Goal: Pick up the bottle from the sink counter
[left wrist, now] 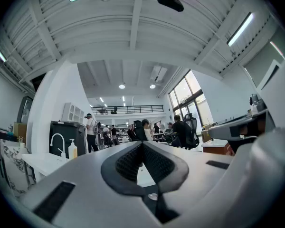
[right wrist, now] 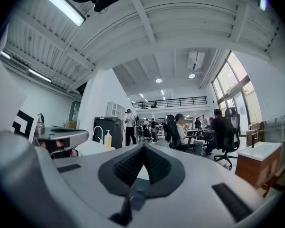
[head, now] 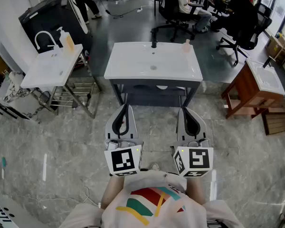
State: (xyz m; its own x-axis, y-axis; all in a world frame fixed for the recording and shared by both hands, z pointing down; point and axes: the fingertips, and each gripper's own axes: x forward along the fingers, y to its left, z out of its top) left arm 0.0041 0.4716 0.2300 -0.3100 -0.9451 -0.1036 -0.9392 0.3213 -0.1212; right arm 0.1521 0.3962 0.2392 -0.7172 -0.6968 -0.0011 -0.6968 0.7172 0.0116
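A small pale bottle (head: 186,45) stands at the back right corner of the white sink counter (head: 133,70), to the right of its black faucet (head: 154,43). Both grippers hover side by side over the floor in front of that counter, well short of it. My left gripper (head: 126,108) is shut and holds nothing; in the left gripper view (left wrist: 142,144) its dark pads meet. My right gripper (head: 184,111) is shut and empty too, pads together in the right gripper view (right wrist: 143,146). The small bottle is hidden behind the jaws in both gripper views.
A second white sink (head: 47,68) on a metal frame stands at the left, with a white faucet and a yellowish pump bottle (head: 69,42), (left wrist: 72,149), (right wrist: 107,139). A wooden vanity (head: 256,87) stands at the right. Seated people and office chairs (head: 237,23) fill the back.
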